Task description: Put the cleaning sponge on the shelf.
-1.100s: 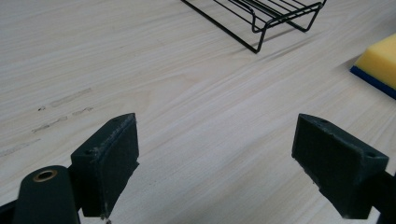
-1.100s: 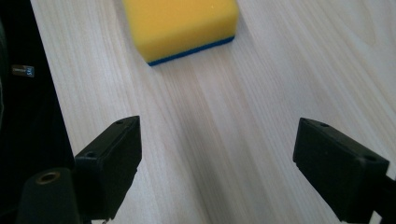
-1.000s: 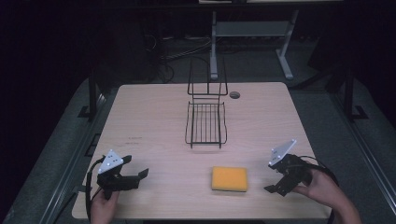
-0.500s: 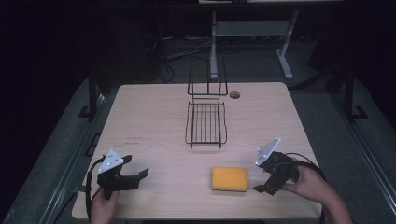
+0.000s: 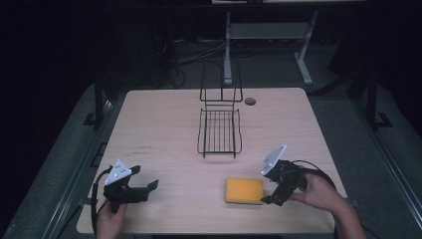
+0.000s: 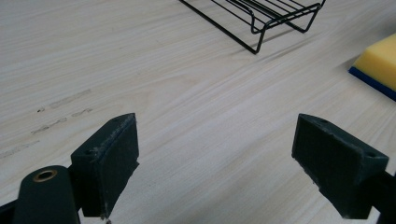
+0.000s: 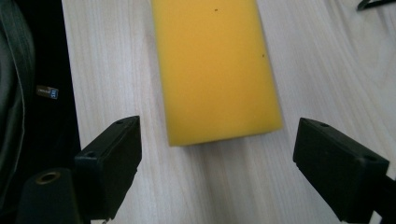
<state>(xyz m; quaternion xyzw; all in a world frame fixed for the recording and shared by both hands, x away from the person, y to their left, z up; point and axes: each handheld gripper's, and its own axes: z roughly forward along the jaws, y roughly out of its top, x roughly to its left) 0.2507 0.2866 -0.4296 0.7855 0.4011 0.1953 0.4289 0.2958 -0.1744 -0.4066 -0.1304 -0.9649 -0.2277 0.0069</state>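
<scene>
A yellow sponge (image 5: 244, 190) with a blue underside lies flat near the table's front edge, right of centre. My right gripper (image 5: 271, 191) stands open just to its right, jaws pointing at it. In the right gripper view the sponge (image 7: 215, 65) lies straight ahead of the spread jaws, a short way off and untouched. My left gripper (image 5: 147, 189) rests open at the front left, holding nothing. Its own view has the sponge's corner (image 6: 379, 63) far off at the right.
A black wire rack (image 5: 219, 130) with an upright back stands at the table's middle, its near end (image 6: 261, 18) in the left gripper view. A small dark round hole (image 5: 250, 101) marks the far tabletop. The table's front edge (image 7: 70, 93) runs beside the sponge.
My right gripper has moved left across the table toward the sponge and now sits just beside it. The left gripper has stayed put.
</scene>
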